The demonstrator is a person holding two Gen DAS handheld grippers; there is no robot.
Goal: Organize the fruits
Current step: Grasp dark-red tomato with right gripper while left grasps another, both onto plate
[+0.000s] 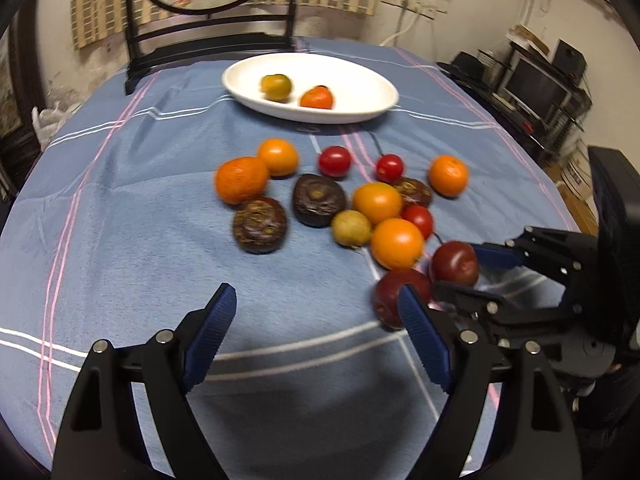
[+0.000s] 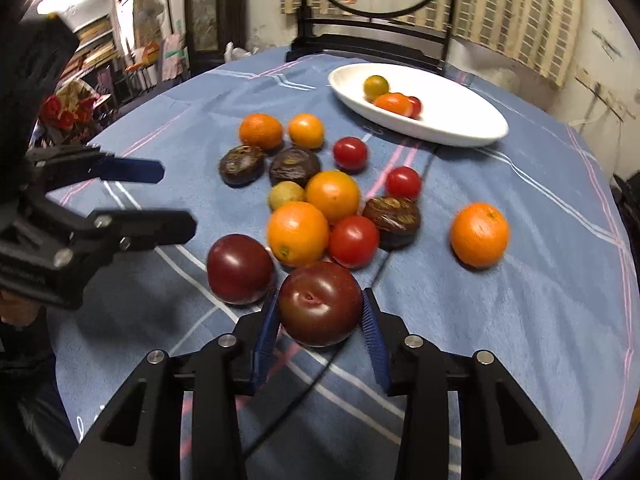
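Observation:
A white oval plate (image 1: pixel 372 84) (image 2: pixel 472 128) at the far side holds a greenish fruit (image 1: pixel 275 86) and an orange one (image 1: pixel 316 98); a red one (image 2: pixel 416 106) also shows in the right wrist view. Oranges, red tomatoes, dark wrinkled fruits and plums lie loose on the blue cloth. My right gripper (image 2: pixel 320 312) (image 1: pixel 460 270) is shut on a dark red plum (image 2: pixel 320 304) (image 1: pixel 454 262) at the pile's near edge. A second plum (image 2: pixel 240 268) (image 1: pixel 390 296) lies beside it. My left gripper (image 1: pixel 316 304) (image 2: pixel 176 196) is open and empty above bare cloth.
A dark wooden chair (image 1: pixel 208 44) stands behind the table's far edge. A lone orange (image 2: pixel 479 234) (image 1: pixel 448 175) lies right of the pile. Shelves and a monitor (image 1: pixel 532 88) stand off to the right.

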